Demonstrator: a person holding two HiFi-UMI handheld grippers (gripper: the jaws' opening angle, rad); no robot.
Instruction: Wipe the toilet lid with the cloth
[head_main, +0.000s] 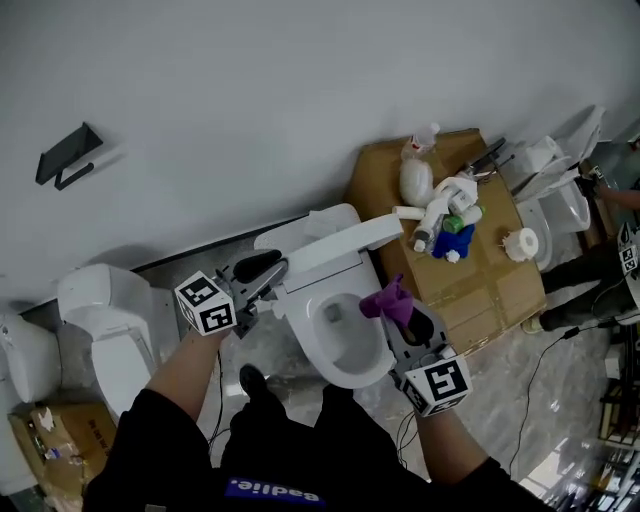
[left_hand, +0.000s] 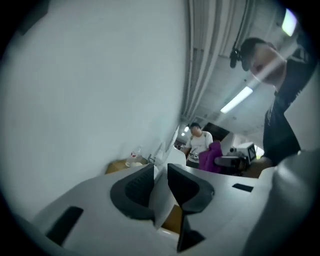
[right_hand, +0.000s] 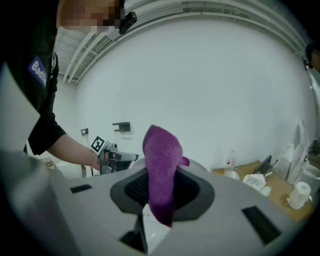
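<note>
In the head view, the left gripper is closed on the edge of the white plastic toilet lid, which is partly raised over the bowl. The right gripper pinches a purple fluffy cloth. In the left gripper view, the thin lid edge fills the jaws. In the right gripper view, the cloth stands clamped. With so narrow a hold, I think the lid may slip and slam.

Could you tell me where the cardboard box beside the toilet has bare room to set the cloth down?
The cardboard box is bare along its near edge, in front of the bottles and the white roll. Farther back, towards the wall, it is crowded.
</note>
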